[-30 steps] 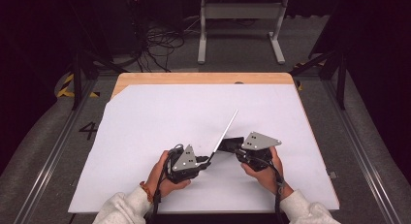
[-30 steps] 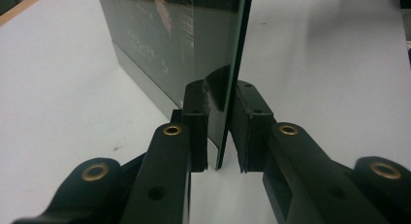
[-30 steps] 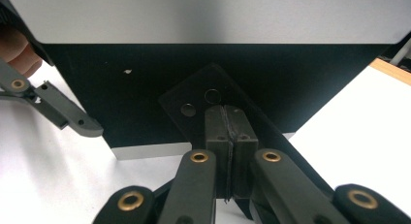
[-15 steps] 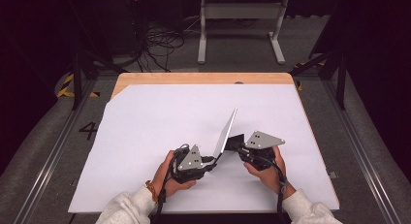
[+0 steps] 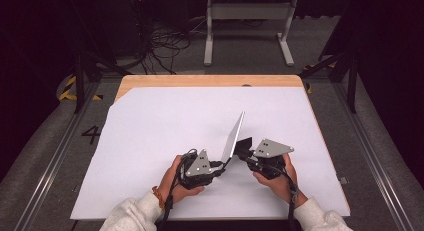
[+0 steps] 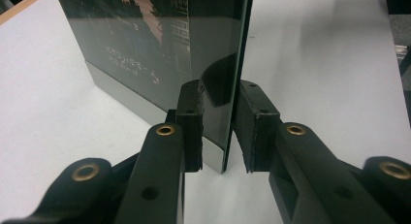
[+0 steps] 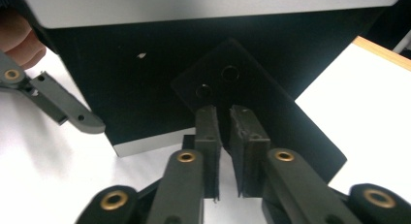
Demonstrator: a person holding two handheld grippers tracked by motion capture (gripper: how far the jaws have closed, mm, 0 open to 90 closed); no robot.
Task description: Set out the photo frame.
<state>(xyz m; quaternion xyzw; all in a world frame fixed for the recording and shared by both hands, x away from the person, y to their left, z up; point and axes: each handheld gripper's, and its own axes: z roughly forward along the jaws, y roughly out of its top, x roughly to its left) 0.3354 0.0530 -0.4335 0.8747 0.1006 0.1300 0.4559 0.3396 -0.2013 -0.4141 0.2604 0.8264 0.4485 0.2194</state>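
A: Where is the picture frame (image 5: 233, 138) found, and how is it held?

B: It is stood nearly upright on its lower edge on the white tabletop (image 5: 150, 126), near the front, between the two hands. Its lower corner is straddled by the left gripper (image 6: 224, 132); one pad is seen against the glossy dark front, while a narrow gap appears to be left at the other pad, so a firm clamp cannot be confirmed.

A: And the right gripper (image 7: 225, 124)?

B: Its jaws have just been opening. A slim gap is left between them, nothing is seen inside it, and their tips are set at the black easel stand (image 7: 252, 103) hinged to the back of the frame.

A: How is the frame expected to handle?

B: It is judged to be stiff, flat and fairly light, but fragile: the front looks glazed and reflective, so it would be slippery under the pads and could crack if squeezed hard or let fall. Balanced on one edge, it is easily tipped.

A: Where should hold be taken?

B: The pale border near a bottom corner is probably best, with the pressure kept off the middle of the glass. The stand should be pinched near its free end and swung gently, since its hinge is likely weak.
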